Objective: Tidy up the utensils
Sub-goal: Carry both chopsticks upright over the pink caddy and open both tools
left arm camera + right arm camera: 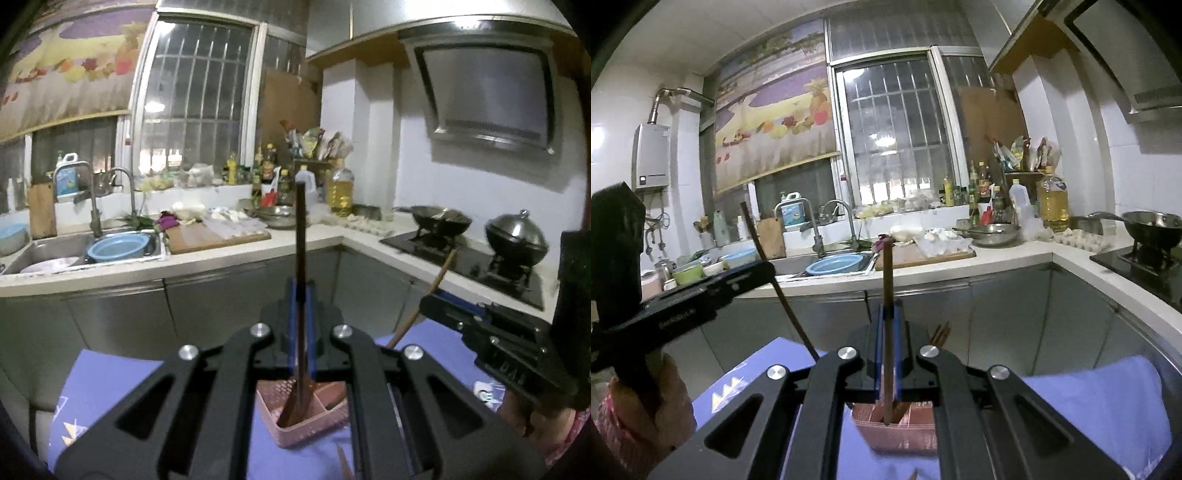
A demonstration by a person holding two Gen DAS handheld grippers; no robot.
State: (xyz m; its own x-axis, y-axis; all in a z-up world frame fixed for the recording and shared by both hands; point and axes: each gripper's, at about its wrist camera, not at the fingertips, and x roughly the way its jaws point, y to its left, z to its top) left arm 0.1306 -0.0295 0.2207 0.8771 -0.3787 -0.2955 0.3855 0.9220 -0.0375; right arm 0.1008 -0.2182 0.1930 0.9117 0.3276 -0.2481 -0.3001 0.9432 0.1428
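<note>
In the left wrist view my left gripper (301,290) is shut on a dark wooden utensil (301,236). The utensil stands upright, and its wider lower end hangs over a pink basket (295,430) on a purple cloth (110,387). My right gripper (428,301) comes in from the right, shut on a brown wooden stick (441,271). In the right wrist view my right gripper (889,308) clamps that brown stick (886,273) upright above the pink basket (901,432). My left gripper (766,271) shows at the left with its dark utensil (757,240). More sticks (940,332) lie beyond the basket.
A kitchen counter (295,243) runs behind, with a sink holding a blue basin (118,247), a cutting board (218,238) and an oil bottle (341,190). A stove (469,262) with two woks stands at the right. A person's hand (646,398) holds the left gripper's handle.
</note>
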